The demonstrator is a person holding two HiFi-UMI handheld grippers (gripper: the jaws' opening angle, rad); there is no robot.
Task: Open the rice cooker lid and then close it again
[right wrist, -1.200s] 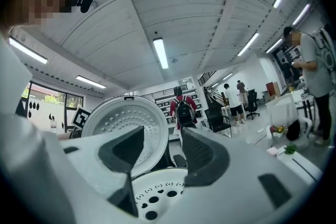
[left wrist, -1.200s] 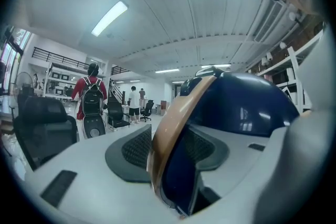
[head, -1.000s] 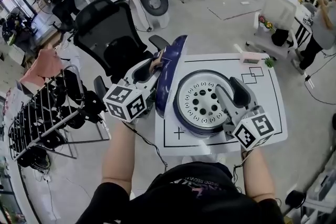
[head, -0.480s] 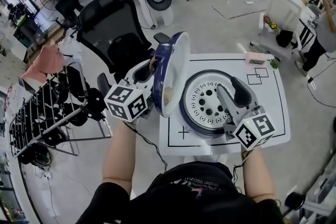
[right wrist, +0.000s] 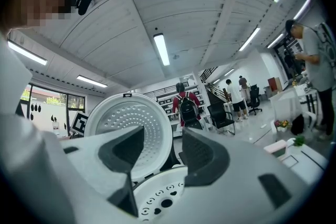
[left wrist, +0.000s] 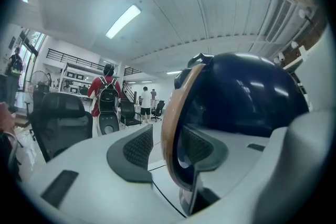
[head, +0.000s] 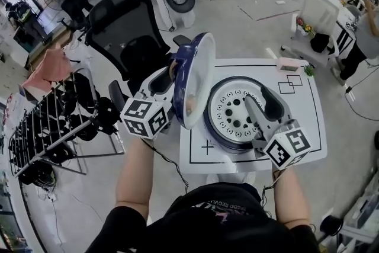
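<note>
Left claw [left wrist: 157,150]: its jaws are opening. The tan rim of the dark blue domed lid [left wrist: 247,97] stands between them. We see a gap between the rim and the left pad. We cannot tell whether the right pad touches the rim.

Right claw [right wrist: 160,157]: its jaws are spread apart with nothing between them. It hovers level over the round rice cooker [head: 235,111], just above the cooker's white perforated inner plate, on the side nearer the tabletop's right edge.

The lid stands roughly upright on edge over the left side of the cooker, and its white dimpled inner face [right wrist: 131,120] is turned toward the right claw. The cooker sits in the middle of the white tabletop [head: 308,127], inside the black marked rectangle. A small pale pink block [head: 287,65] lies at the far edge, well apart from the cooker.

Hazards, as we judge them:
- **Loose hold.** With the left claw loosening round a lid that is near its balance point, the rim may slip free. The lid could then drop shut with a slam or swing back on its hinge.
- **Right claw in the way.** The right claw lies in the lid's closing path and could be struck or trapped unless it is withdrawn toward the right edge first.
- **Sideways push.** A sideways push on the rim might slide the whole cooker toward the left edge.
</note>
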